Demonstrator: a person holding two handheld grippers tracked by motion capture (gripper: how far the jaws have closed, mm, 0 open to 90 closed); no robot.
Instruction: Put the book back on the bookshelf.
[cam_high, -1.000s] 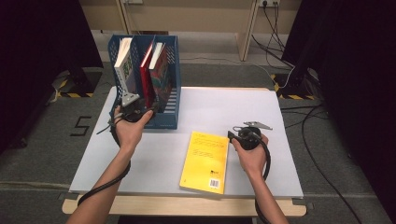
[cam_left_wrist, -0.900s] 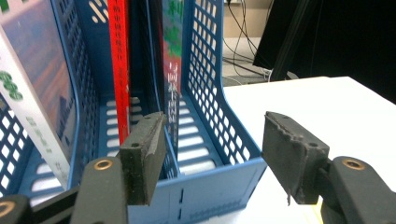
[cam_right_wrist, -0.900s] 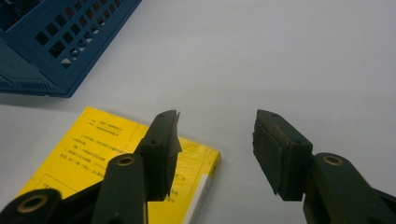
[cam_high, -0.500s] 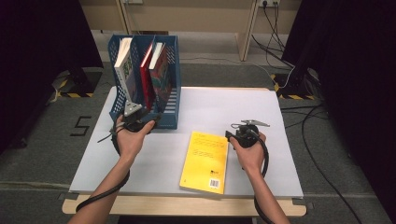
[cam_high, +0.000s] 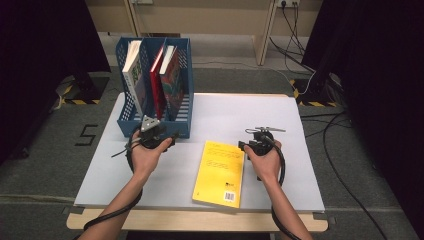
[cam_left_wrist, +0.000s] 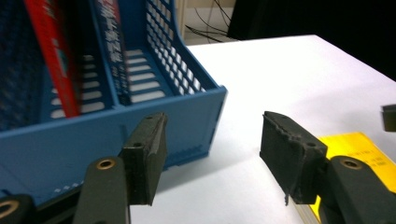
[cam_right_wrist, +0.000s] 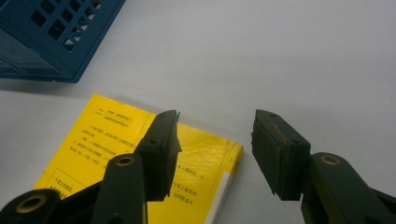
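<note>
Behind left gripper (cam_high: 150, 131) | file rack (cam_high: 131, 126) front hidden | book titles unreadable

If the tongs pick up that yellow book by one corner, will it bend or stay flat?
Probably it bends a bit: the thin yellow paperback book looks like a soft-cover, lying flat on the white table. It seems light for its size. Its glossy cover may slip, so the right tongs, open above its corner, need a firm pinch.
</note>
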